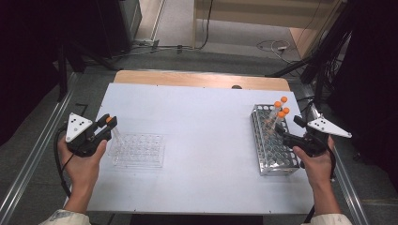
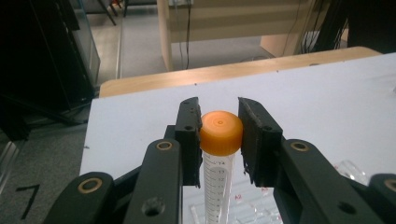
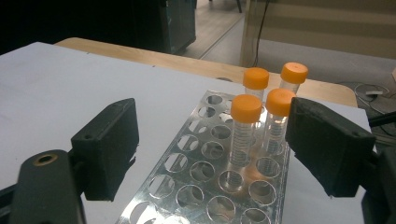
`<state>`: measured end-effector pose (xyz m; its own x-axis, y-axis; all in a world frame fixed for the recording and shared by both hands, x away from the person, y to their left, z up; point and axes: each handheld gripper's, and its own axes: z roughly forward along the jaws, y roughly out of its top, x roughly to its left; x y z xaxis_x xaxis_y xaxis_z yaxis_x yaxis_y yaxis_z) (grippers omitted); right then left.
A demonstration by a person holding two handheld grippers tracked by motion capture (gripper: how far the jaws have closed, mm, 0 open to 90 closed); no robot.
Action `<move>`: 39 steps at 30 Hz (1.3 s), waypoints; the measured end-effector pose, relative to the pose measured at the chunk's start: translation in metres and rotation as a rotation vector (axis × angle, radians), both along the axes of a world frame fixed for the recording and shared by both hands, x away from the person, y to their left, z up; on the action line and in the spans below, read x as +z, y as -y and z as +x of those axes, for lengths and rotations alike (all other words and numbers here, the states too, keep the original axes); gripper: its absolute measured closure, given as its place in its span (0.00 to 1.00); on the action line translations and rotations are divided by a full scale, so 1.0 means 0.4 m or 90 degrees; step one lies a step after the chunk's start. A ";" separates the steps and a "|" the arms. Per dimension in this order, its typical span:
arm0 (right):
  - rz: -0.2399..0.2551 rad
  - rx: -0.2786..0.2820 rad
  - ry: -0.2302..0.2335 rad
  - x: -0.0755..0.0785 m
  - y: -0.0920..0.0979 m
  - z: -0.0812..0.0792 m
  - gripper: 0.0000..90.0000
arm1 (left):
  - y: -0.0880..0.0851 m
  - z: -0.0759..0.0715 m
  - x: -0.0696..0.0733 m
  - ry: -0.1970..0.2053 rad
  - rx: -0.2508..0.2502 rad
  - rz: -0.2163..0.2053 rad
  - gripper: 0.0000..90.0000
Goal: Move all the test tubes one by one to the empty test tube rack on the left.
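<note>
The left gripper point(image 1: 107, 125) is clenching its jaws on an orange-capped tube point(image 2: 220, 154), pressing on either side of the cap. The tube is hanging below the jaws with its long axis close to upright, its clear graduated body pointing down toward the clear plastic rack point(image 1: 137, 150) lying on the left part of the white surface point(image 1: 206, 140). In the high view the tube's lower end is sitting at the rack's near-left corner, so the coming move, as I judge it, is turning on lining that tip up with one of the rack's wells directly beneath it; whether the tip is already touching the rack I cannot tell.

The right gripper point(image 1: 286, 132) is resting with its jaws released and wide apart, hovering over the metal rack point(image 1: 274, 140) on the right, well apart from the clear one. Four more orange-capped tubes point(image 3: 245, 126) are standing upright together at that rack's far end, just ahead of the open jaws. The left hand is much the nearer to the clear rack.

The held tube is looking slim, transparent, printed with dark scale marks, and topped by a ribbed orange screw cap.
</note>
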<state>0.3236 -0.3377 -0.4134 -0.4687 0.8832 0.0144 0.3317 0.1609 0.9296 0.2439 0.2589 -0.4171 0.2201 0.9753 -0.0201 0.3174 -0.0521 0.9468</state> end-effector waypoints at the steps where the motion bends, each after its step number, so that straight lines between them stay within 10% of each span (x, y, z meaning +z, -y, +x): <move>1: -0.001 0.001 0.001 0.000 0.000 0.000 0.18 | 0.001 0.000 -0.007 -0.004 -0.001 0.003 0.79; 15: -0.004 0.003 -0.004 -0.007 -0.003 0.005 0.18 | 0.007 -0.001 -0.055 -0.034 -0.010 0.010 0.77; 25: -0.003 -0.003 -0.008 -0.015 0.005 0.010 0.18 | 0.008 0.007 -0.044 -0.041 -0.025 -0.051 0.38; 39: -0.012 -0.022 -0.009 -0.038 0.024 0.038 0.22 | 0.022 -0.007 0.027 0.020 -0.025 -0.101 0.24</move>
<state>0.3387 -0.3475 -0.4285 -0.4375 0.8992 0.0037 0.3508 0.1669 0.9215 0.2412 0.2501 -0.4061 0.2612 0.9510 -0.1655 0.2887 0.0866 0.9535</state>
